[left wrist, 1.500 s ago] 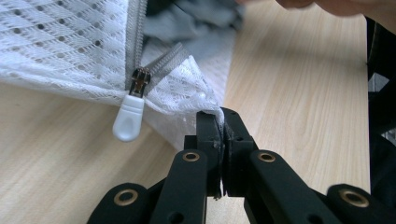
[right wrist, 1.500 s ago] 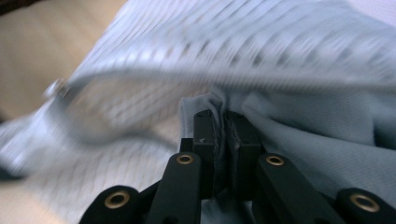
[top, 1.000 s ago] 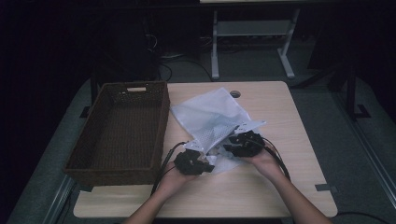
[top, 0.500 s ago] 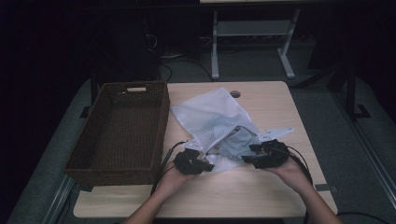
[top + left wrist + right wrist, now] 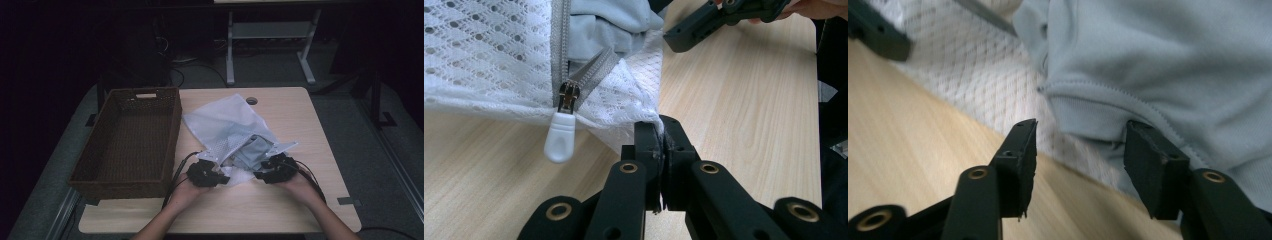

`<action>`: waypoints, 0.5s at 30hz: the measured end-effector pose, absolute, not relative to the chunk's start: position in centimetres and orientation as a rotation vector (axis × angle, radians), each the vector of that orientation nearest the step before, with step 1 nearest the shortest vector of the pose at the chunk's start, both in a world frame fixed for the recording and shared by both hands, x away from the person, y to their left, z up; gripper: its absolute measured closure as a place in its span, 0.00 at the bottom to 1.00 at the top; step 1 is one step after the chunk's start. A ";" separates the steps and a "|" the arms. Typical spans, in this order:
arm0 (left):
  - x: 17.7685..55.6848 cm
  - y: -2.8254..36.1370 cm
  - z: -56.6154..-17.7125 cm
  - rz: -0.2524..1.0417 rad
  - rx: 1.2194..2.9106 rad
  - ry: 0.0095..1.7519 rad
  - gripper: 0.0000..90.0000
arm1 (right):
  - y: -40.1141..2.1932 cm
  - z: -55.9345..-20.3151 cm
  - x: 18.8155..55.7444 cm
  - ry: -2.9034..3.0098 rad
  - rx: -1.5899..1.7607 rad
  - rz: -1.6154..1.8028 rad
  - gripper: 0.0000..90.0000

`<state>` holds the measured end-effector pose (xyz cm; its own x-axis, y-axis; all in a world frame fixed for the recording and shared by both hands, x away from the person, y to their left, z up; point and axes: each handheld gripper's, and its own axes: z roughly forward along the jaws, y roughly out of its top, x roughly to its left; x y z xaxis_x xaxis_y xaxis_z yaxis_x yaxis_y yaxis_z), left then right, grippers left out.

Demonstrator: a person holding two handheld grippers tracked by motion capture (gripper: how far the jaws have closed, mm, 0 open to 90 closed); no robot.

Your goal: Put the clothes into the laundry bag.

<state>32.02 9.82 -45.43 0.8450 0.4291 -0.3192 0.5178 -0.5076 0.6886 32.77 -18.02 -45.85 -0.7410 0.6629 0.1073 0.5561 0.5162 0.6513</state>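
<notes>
A white mesh laundry bag [image 5: 225, 122] lies in the middle of the wooden table [image 5: 290, 210]. Its zip [image 5: 559, 135] is open, and a pale grey garment [image 5: 252, 149] sticks partly out of the near end. My left gripper [image 5: 222, 177] is shut on the bag's mesh edge [image 5: 644, 107] beside the white zip pull. My right gripper [image 5: 259, 175] is open, its jaws either side of the garment's hem [image 5: 1098, 112] with the mesh bag [image 5: 973, 65] behind it. The gripper [image 5: 719, 20] at the top of the left gripper view is the right one.
A dark wicker basket [image 5: 127, 137] stands along the table's left side, its near rim beside my left hand. A round cable hole [image 5: 251, 100] sits at the table's far edge. Bare wood lies to the right of the bag and in front of both hands.
The right gripper drew the grey garment rightwards out of the bag, then let go and came back a little left to its hem. The left gripper stayed put, holding the bag.
</notes>
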 end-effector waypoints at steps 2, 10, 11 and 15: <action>32.0 9.8 -45.5 -0.133 2.181 0.684 0.97 | -17.4 -45.6 32.6 2.563 1.023 1.016 0.55; 32.1 9.8 -45.5 -0.137 2.182 0.684 0.97 | -16.0 -45.6 33.2 2.530 0.960 1.034 0.51; 32.1 9.8 -45.5 -0.136 2.183 0.683 0.97 | -15.8 -45.9 33.4 2.530 0.957 1.029 0.51; 32.1 9.8 -45.5 -0.137 2.184 0.685 0.97 | -14.7 -46.6 33.6 2.524 0.936 0.944 0.54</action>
<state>32.07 9.85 -45.51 0.8458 0.4279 -0.3186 0.5174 -0.5125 0.6853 33.64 -14.67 -46.59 -0.7479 0.6627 -0.0394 0.4742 0.5749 0.6667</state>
